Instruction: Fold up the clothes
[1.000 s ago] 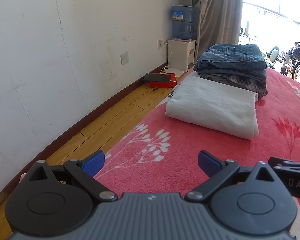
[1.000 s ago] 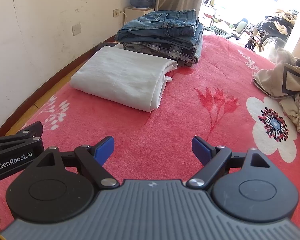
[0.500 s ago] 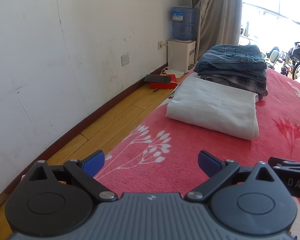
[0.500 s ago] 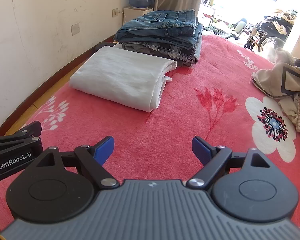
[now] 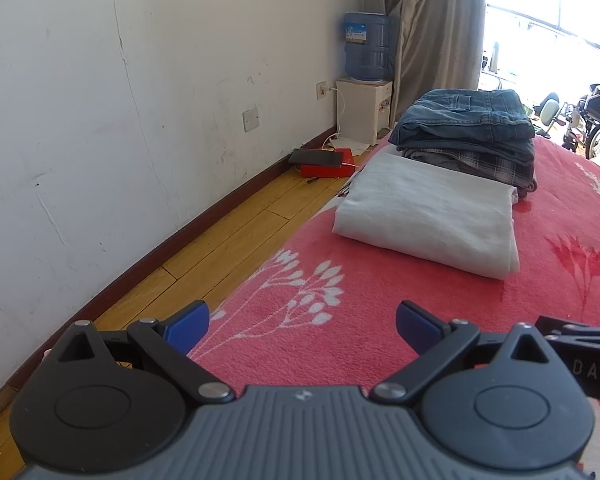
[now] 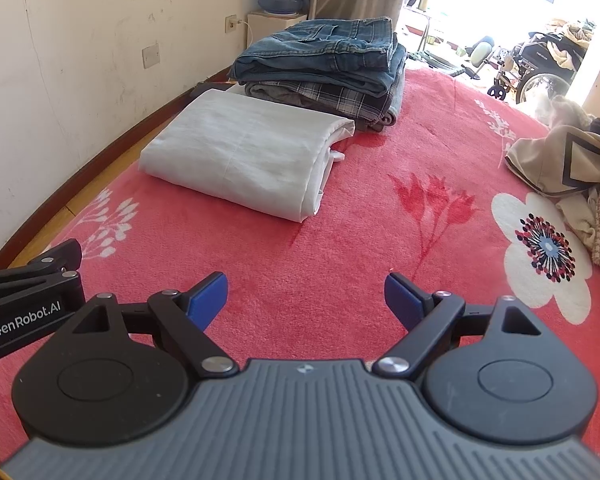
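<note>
In the left wrist view the left gripper (image 5: 302, 326) had its blue fingers (image 5: 186, 326) spread wide with nothing between them, hovering over the red flowered blanket (image 5: 340, 340) at the bottom of the frame. The right gripper (image 6: 306, 298) likewise showed its fingers (image 6: 208, 298) wide apart and empty above the same blanket, low in its own frame. Past the fingers, in the middle of both views, lay a folded white cloth (image 6: 244, 156) flat on the blanket. Just behind it, touching its far edge, stood a stack of folded clothes (image 6: 328, 68): blue jeans (image 5: 468, 120) on top, a plaid garment (image 6: 332, 98) beneath. At the right edge of the right wrist view a heap of unfolded beige clothes (image 6: 560, 164) rested on the blanket, well apart from the stack. In the upper middle of the left wrist view a water dispenser (image 5: 366, 80) stood by the white wall (image 5: 120, 120), beside a grey curtain (image 5: 432, 32), with a red box (image 5: 328, 168) on the wooden floor (image 5: 220, 240).
</note>
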`<state>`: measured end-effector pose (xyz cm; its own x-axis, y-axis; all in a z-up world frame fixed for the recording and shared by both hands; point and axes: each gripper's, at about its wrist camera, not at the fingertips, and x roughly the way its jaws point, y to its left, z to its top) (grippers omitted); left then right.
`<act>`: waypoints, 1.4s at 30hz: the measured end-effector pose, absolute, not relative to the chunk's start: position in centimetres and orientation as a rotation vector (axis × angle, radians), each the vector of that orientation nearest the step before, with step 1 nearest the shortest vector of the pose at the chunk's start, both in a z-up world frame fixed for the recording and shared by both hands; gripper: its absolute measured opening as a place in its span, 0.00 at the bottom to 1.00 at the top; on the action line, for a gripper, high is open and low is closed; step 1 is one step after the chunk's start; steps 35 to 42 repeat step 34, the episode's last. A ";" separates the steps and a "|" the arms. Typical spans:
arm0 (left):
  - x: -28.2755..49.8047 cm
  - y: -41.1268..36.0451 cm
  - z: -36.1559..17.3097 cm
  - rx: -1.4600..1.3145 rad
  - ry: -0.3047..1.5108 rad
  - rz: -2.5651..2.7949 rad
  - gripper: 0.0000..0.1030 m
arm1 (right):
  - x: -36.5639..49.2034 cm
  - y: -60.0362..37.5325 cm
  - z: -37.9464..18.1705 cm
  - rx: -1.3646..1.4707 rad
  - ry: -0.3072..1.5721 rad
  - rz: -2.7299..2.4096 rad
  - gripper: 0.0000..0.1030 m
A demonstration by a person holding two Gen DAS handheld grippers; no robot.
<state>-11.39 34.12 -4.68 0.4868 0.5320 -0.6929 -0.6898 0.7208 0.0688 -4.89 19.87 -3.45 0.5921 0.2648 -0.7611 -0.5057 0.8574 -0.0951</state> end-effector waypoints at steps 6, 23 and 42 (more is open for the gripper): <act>-11.4 34.1 -4.7 -0.231 0.757 0.751 0.97 | -4.9 19.9 -3.5 -0.320 0.825 0.456 0.83; -11.3 34.2 -4.9 -0.233 0.761 0.754 0.97 | -4.9 20.1 -3.7 -0.323 0.828 0.452 0.83; -11.4 34.3 -4.8 -0.228 0.757 0.761 0.97 | -4.9 20.0 -3.7 -0.326 0.826 0.450 0.83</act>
